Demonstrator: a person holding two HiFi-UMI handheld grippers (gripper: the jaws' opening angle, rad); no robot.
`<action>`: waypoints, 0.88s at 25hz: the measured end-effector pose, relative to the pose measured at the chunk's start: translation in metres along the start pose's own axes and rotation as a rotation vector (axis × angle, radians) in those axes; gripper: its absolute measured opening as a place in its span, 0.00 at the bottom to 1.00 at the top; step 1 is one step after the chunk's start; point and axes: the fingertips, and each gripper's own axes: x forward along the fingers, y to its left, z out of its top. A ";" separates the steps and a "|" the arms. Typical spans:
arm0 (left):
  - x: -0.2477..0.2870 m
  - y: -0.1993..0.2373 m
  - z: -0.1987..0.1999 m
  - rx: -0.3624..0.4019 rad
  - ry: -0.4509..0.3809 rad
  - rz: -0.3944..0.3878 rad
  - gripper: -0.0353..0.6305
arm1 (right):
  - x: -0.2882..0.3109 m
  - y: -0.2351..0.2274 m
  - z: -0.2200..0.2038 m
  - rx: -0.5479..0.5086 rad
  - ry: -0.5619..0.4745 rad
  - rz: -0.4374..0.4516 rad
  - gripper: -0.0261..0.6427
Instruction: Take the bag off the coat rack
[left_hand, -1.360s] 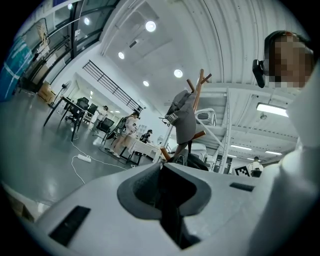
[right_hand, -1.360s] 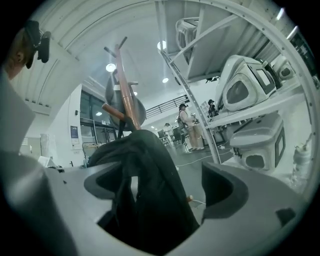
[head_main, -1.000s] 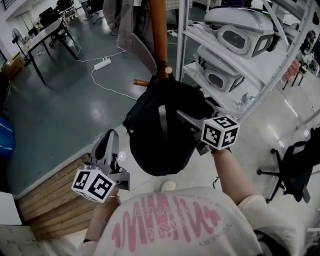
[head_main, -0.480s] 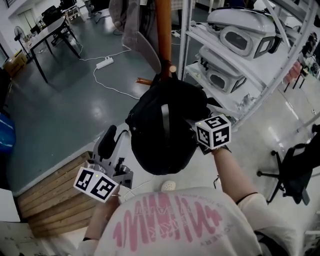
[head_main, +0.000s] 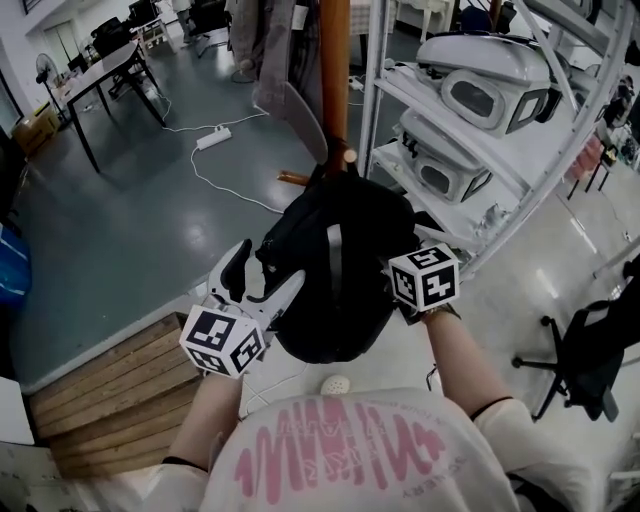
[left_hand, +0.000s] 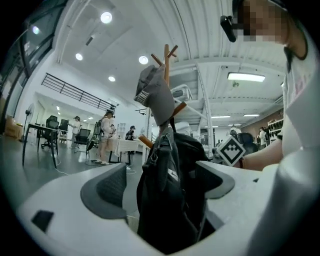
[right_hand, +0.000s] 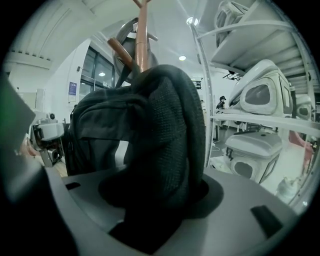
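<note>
Black bag (head_main: 335, 270) is still hung on a peg (head_main: 348, 157) of the coat rack (head_main: 335, 60), right against the pole. The head view only gives you the top of it. The right gripper view shows what that hides: the right gripper (right_hand: 160, 195) closing on the mesh shoulder strap (right_hand: 170, 130), pads touching it. The left gripper view shows a grey garment (left_hand: 157, 95) higher up the rack. It also shows the left gripper (left_hand: 160, 185) opening wide around the bag, not gripping. A second ago that one sat lower, shut and off the bag, while the right one was spread wide.
</note>
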 end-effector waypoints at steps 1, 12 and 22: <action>0.006 0.002 0.001 0.020 0.009 0.001 0.68 | 0.000 0.000 0.000 -0.001 0.001 -0.003 0.39; 0.051 0.009 -0.010 0.067 0.080 -0.011 0.66 | -0.002 0.006 -0.001 -0.006 0.005 0.028 0.34; 0.057 0.008 -0.018 0.078 0.096 -0.107 0.29 | 0.002 0.003 -0.003 0.022 0.019 0.028 0.33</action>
